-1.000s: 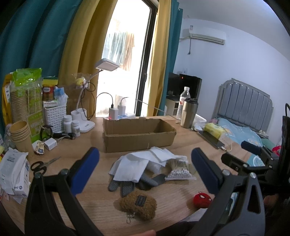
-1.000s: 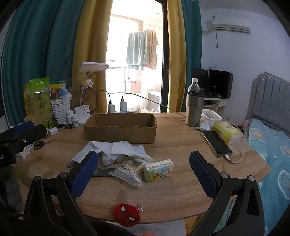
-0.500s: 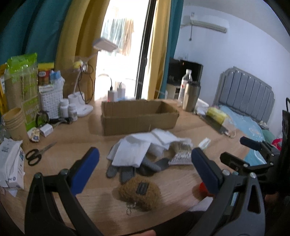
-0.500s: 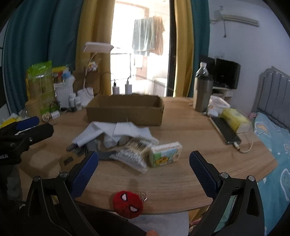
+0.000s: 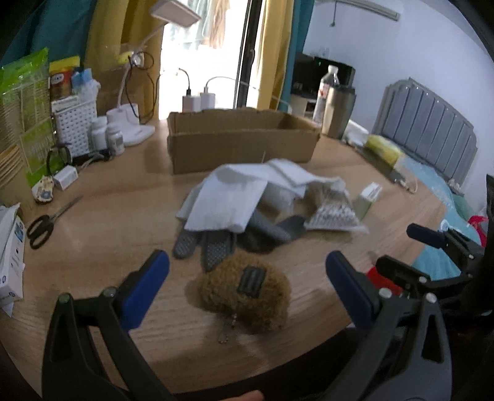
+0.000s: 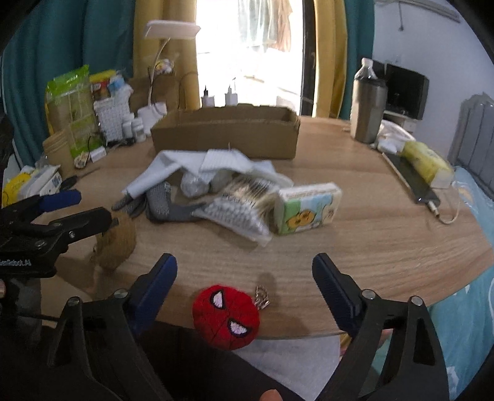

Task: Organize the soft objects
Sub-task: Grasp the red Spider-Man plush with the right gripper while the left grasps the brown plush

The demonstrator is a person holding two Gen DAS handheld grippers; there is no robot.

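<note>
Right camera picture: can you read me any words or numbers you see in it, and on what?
"...Robot.AI", first letters blurred: on the left gripper.
Tissue pack: print too blurred to read.
Cotton swab bag: dark letters, unreadable.
Green bag: print too small.
White box: label blurred.
Nothing else reads.

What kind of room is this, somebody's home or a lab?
Most likely a lived-in bedroom. A grey padded headboard with teal patterned bedding stands beside the round wooden table, yellow and teal curtains frame a bright balcony door, and a white wall air conditioner hangs above.
</note>
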